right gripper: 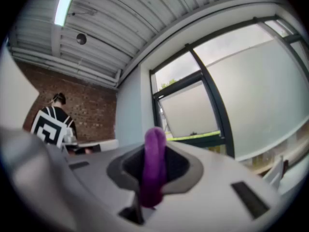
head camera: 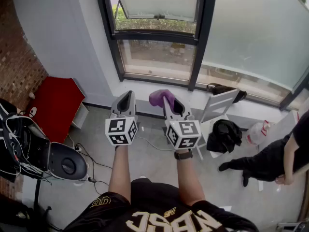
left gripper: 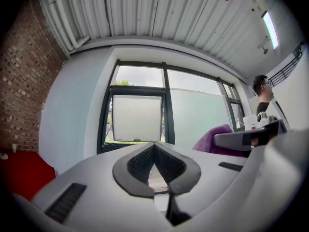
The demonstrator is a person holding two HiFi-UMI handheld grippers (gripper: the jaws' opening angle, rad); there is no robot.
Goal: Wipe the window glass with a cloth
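Head view shows the right claw [head camera: 169, 99] clamped on the purple cloth [head camera: 158, 96], short of the window glass [head camera: 157, 58], the left claw [head camera: 126, 98] closed on nothing; wiping progress cannot be judged.

The left gripper [head camera: 127, 96] sits beside the right gripper [head camera: 168, 100], both before the window glass [head camera: 157, 57]; the cloth [head camera: 157, 96] sits between the right gripper's jaws.

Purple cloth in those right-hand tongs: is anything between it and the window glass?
Nothing; the right gripper view shows only open air from the purple cloth to the window glass.
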